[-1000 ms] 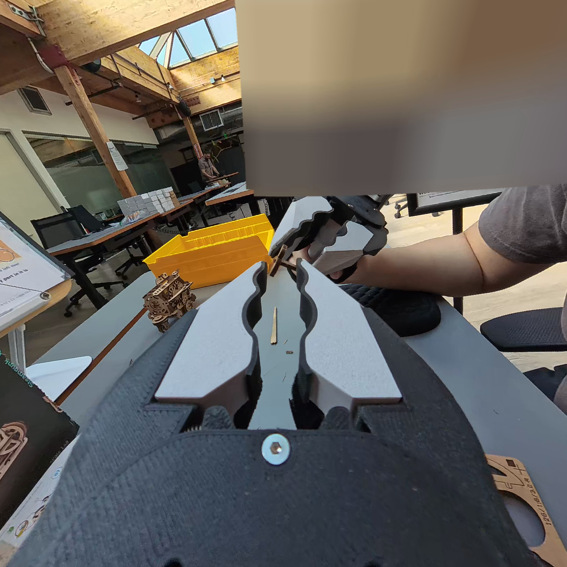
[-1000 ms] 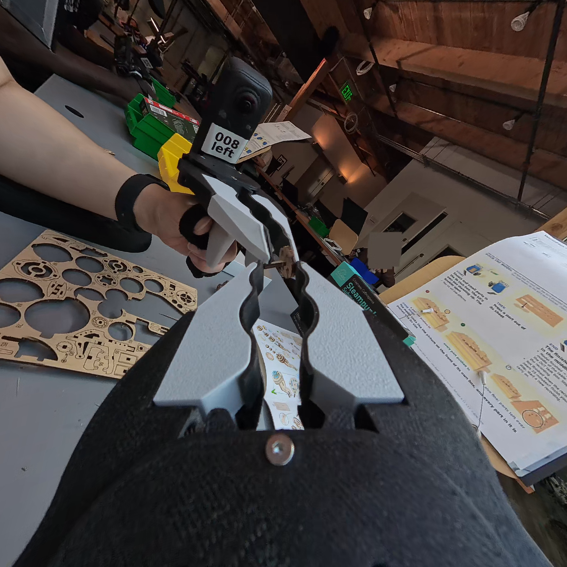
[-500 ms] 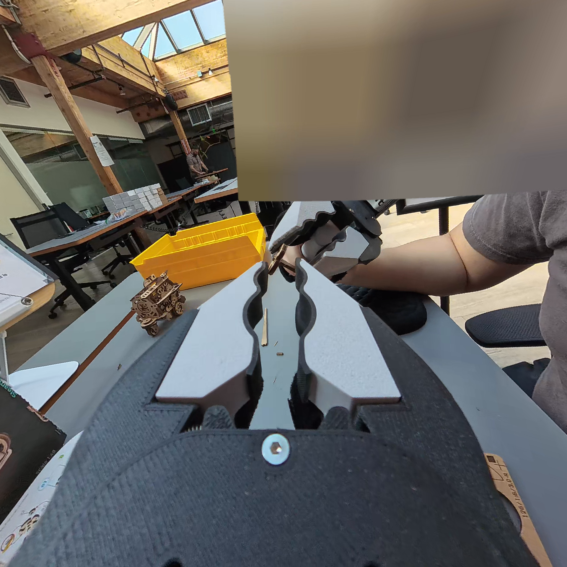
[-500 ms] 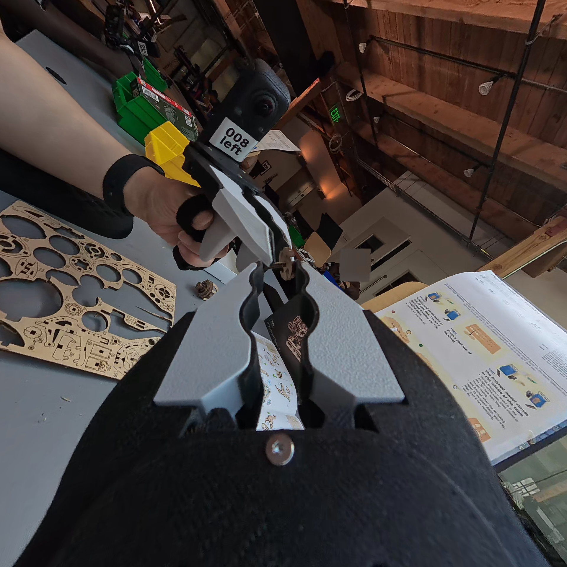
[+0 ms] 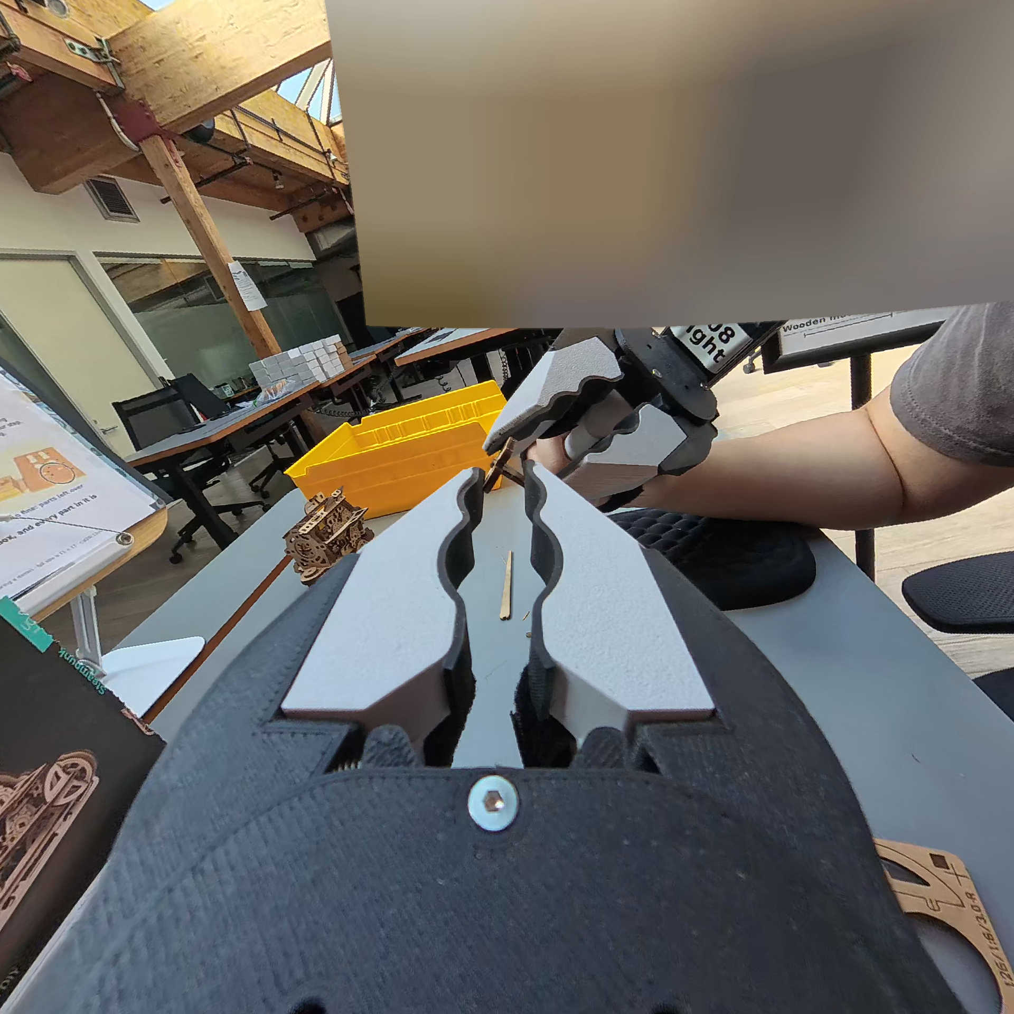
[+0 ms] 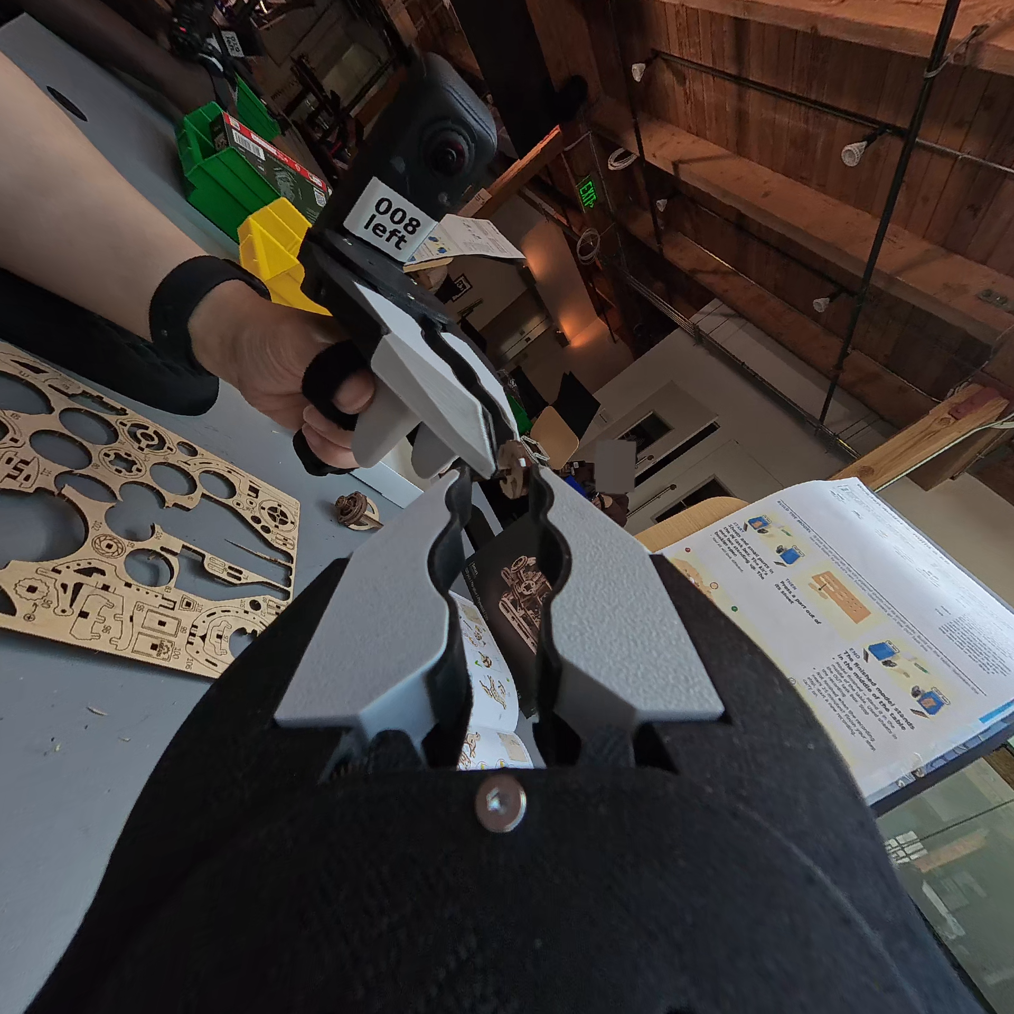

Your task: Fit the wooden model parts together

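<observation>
Fingers, left gripper (image 5: 502, 472): grey, wavy-edged, narrowed at the tips and pinching a small round wooden gear piece (image 6: 513, 466); seen at frame centre in the left wrist view.
Fingers, right gripper (image 6: 496, 480): tips close on a thin dark wooden pin (image 5: 513, 476) that meets the gear piece; whether they actually clamp it, I cannot tell.
Task parts: gear piece and pin touch at frame centre in both views, held in the air above the grey desk (image 5: 856, 686).
Behind the tips, left view: yellow plastic bin (image 5: 400, 450) at centre, partly hidden by the fingers.
Left of centre, left view: small assembled brown wooden model (image 5: 324, 535) standing on the desk, apart from both grippers.
Between the fingers, left view: thin pale wooden stick (image 5: 506, 584) lying flat on the desk.
Right of centre, left view: black mesh cushion (image 5: 730, 554) under the person's forearm.
Left edge, right view: laser-cut plywood sheet with empty cut-outs (image 6: 110, 548), flat on the desk.
Beside that sheet: small dark round wooden part (image 6: 355, 510), lying loose.
Right side, right view: open instruction binder (image 6: 823, 620) on a stand.
Upper left, right view: green plastic bins (image 6: 219, 170).
</observation>
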